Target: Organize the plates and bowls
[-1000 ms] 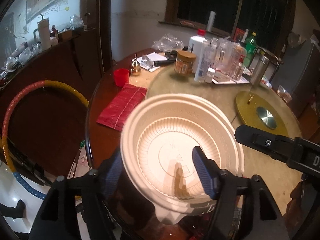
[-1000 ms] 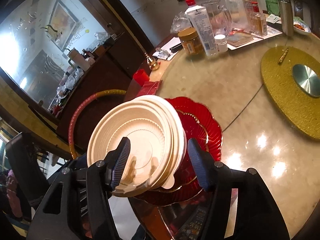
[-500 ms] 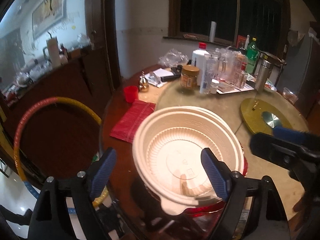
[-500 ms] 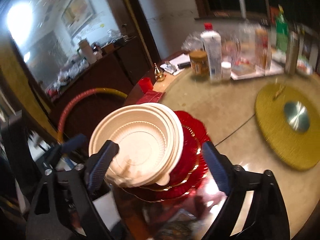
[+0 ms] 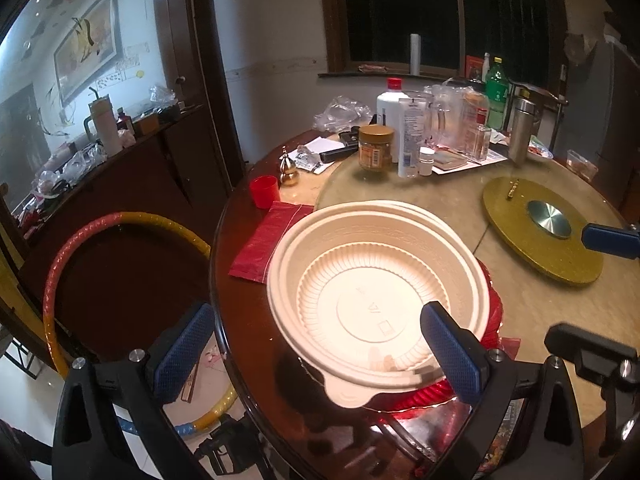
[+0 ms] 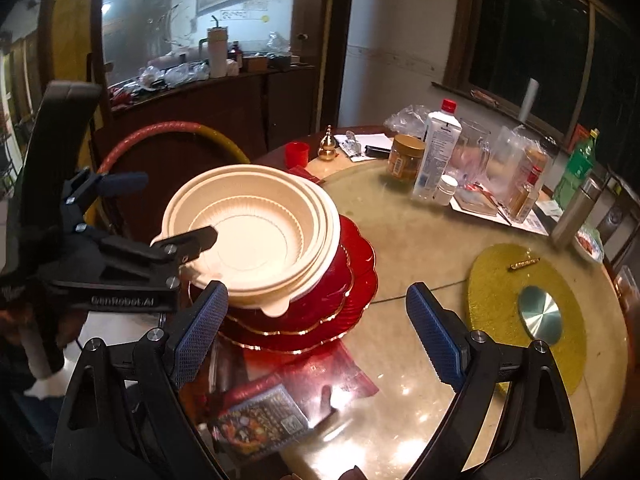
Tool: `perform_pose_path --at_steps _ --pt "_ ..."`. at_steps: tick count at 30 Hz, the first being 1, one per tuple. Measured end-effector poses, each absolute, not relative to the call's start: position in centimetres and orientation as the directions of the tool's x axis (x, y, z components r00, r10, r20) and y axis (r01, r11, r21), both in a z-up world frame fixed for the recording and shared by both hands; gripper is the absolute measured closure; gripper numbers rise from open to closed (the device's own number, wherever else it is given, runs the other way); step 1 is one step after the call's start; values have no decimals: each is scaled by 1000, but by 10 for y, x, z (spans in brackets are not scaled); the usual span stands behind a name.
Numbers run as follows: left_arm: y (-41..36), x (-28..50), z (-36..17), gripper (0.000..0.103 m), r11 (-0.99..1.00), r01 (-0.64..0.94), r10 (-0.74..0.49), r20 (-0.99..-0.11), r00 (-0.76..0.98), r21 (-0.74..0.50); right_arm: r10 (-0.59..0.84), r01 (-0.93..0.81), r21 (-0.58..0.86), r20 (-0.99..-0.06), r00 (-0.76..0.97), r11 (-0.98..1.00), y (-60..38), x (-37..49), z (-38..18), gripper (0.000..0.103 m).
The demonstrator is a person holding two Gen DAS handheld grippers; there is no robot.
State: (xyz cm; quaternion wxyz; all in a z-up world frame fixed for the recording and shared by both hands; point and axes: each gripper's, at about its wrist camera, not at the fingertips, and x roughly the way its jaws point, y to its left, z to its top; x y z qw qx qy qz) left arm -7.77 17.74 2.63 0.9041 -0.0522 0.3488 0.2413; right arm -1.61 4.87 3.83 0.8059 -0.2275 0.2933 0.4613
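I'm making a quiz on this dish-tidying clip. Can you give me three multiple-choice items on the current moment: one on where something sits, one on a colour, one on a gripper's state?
1. Where do the cream bowls sit?
A. On the gold mat
B. Stacked on the red plates
C. Beside the peanut butter jar

2. What colour is the small cup near the table edge?
A. Red
B. Green
C. White

3. What state is the right gripper in?
A. Shut on a bowl
B. Shut on a plate
C. Open, holding nothing

Answers:
1 B: the right wrist view shows the bowls nested on top of the red plates, well apart from the gold mat.
2 A: the cup is plainly red in both views.
3 C: its blue-padded fingers are spread wide with only table between them.
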Motion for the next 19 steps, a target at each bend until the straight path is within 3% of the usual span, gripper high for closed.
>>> perform_pose_path --at_steps 7,8,19 --pt "179 -74 22 0 879 -474 384 -667 639 51 597 -893 -115 -706 382 435 46 -20 33 10" --pt "179 -74 21 0 876 -479 391 -663 638 55 594 -890 -108 -709 381 442 46 -18 33 0" --pt "180 -71 23 0 882 -471 360 -669 650 16 587 -886 -106 -712 385 452 53 -16 29 0"
